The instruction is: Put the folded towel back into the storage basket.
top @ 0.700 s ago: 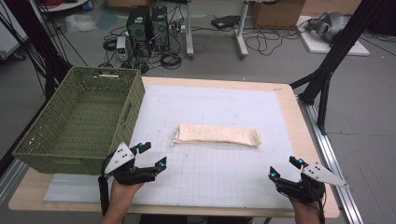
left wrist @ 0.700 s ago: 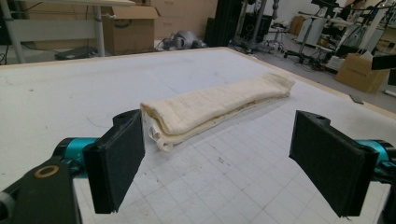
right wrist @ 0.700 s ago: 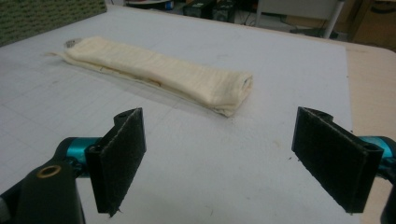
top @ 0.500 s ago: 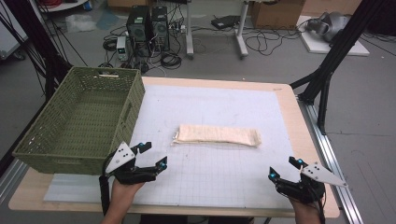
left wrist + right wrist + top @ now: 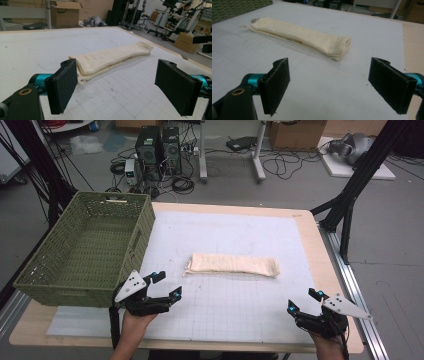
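Observation:
A folded cream cloth lies in a long strip near the middle of the white gridded mat. My left gripper hovers open near the mat's front left, a short way in front of the cloth's left end. Near the front right corner my right gripper stands open, with the cloth's right end a little farther ahead of it. Both pairs of jaws stand wide with nothing between them.
A green woven basket sits on the table's left side, close beside the left gripper. The wooden table edge runs along the right of the mat. Computers, cables and black frame legs stand on the floor beyond.

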`<state>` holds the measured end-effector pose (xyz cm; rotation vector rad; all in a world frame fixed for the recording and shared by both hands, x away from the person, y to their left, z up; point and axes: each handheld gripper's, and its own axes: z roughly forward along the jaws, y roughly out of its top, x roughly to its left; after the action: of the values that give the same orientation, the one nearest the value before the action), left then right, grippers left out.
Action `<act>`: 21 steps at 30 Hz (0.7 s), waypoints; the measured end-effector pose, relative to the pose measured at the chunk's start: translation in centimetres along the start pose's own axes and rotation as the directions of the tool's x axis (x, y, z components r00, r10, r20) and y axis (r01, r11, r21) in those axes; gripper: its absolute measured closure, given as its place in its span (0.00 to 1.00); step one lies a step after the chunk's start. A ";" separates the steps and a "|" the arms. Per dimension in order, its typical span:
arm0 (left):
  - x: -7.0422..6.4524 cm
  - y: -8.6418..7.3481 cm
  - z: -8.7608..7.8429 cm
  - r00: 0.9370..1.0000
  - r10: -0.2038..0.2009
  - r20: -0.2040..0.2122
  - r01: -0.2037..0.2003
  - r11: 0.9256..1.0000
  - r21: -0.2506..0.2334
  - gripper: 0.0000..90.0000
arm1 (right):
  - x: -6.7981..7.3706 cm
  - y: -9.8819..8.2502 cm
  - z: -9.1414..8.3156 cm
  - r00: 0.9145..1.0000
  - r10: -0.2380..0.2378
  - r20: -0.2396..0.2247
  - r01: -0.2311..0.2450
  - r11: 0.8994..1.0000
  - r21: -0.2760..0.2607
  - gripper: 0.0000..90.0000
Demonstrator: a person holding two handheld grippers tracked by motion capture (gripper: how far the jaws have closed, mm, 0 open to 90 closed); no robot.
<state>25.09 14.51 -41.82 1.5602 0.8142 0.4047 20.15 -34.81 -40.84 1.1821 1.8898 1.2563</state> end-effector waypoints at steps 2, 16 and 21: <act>-0.1 0.2 0.0 1.000 -0.008 0.000 0.008 1.000 -0.004 0.20 | 0.2 0.0 -0.3 1.000 0.005 0.002 -0.005 1.000 -0.004 0.17; 0.1 2.3 0.7 1.000 -0.009 0.012 0.008 1.000 0.023 0.21 | 0.7 0.3 0.0 1.000 -0.028 -0.011 0.028 1.000 0.009 0.17; 0.2 3.5 1.8 1.000 -0.008 0.023 0.007 0.999 0.036 0.20 | 0.5 0.2 0.0 1.000 -0.026 -0.010 0.026 1.000 0.007 0.17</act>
<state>27.35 13.41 -38.77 1.5917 0.8136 0.3679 19.98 -34.31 -40.65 1.1536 1.9123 1.2444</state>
